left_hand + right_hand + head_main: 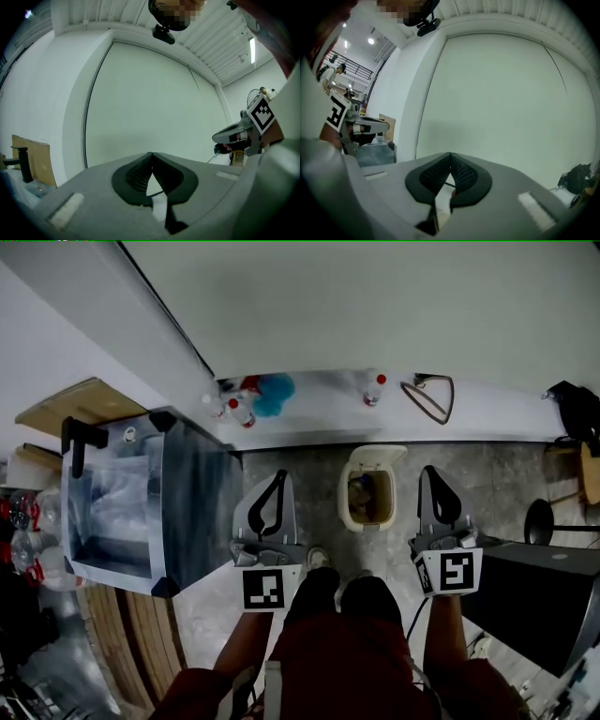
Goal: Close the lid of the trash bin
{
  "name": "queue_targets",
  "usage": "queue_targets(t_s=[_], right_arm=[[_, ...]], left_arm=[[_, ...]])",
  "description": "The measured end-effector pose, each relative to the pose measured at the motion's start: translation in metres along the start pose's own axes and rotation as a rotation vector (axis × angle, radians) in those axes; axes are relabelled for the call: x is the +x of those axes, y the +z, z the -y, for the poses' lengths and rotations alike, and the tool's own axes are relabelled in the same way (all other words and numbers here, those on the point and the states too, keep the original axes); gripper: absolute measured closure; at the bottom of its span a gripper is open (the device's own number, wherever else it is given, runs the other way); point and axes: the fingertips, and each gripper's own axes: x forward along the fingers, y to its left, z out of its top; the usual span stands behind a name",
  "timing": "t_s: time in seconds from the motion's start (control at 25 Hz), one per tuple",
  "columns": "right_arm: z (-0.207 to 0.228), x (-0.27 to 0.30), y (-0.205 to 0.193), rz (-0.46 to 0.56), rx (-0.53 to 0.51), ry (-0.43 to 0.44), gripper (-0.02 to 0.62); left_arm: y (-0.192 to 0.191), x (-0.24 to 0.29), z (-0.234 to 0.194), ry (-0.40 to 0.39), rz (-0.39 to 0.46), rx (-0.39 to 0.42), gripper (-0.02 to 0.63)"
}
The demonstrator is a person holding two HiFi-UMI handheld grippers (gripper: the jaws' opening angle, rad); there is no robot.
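Head view, looking steeply down: a speckled grey floor (487, 474) meets a white wall (375, 306) along a low white ledge (487, 418). The bin (349, 493), cream-coloured, stands on the floor against the ledge, between the two grippers as the view shows them and just beyond the person's shoes (319, 559). Its lid (377, 456) is raised towards the wall, leaving the mouth open; something brownish lies inside, too blurred to identify. To the left, a large clear box (141, 498) with dark edges stands beside wooden planks (131, 634); its contents are pale and indistinct. On the ledge are bottles (373, 388) with red caps, a blue object (274, 393) and a dark cable loop (433, 395). To the right, a dark case (544, 592) and a black stool (539, 521) are well apart from the bin. The left gripper (279, 476) and right gripper (428, 472) are held roughly level above the floor, flanking the bin, neither touching it. Each gripper view faces the bare wall: the left gripper (151, 153) has its jaws together at the tips with nothing between them, and so does the right gripper (450, 153). Nothing stands between either gripper and the lid.
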Motion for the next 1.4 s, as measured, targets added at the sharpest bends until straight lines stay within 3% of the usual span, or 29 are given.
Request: queue_targets(t_s=[0.2,0.52,0.88,1.4], right_arm=[[0.017,0.019,-0.052,-0.067,0.011,0.033,0.582],[0.041,0.053,-0.146,-0.204,0.038,0.190,0.523],[0.044,0.093,-0.235,-0.340,-0.029,0.398,0.463],[0.027,0.129,-0.366,-0.629,-0.178,0.683,0.377]], left_arm=[[-0.038,0.018,0.018,0.005,-0.061,-0.022,0.609],[-0.092,0.061,0.070,0.015,-0.147,-0.052,0.609],[-0.141,0.101,0.108,0.059,-0.249,-0.076,0.609],[-0.188,0.119,0.133,0.142,-0.365,-0.073,0.609]])
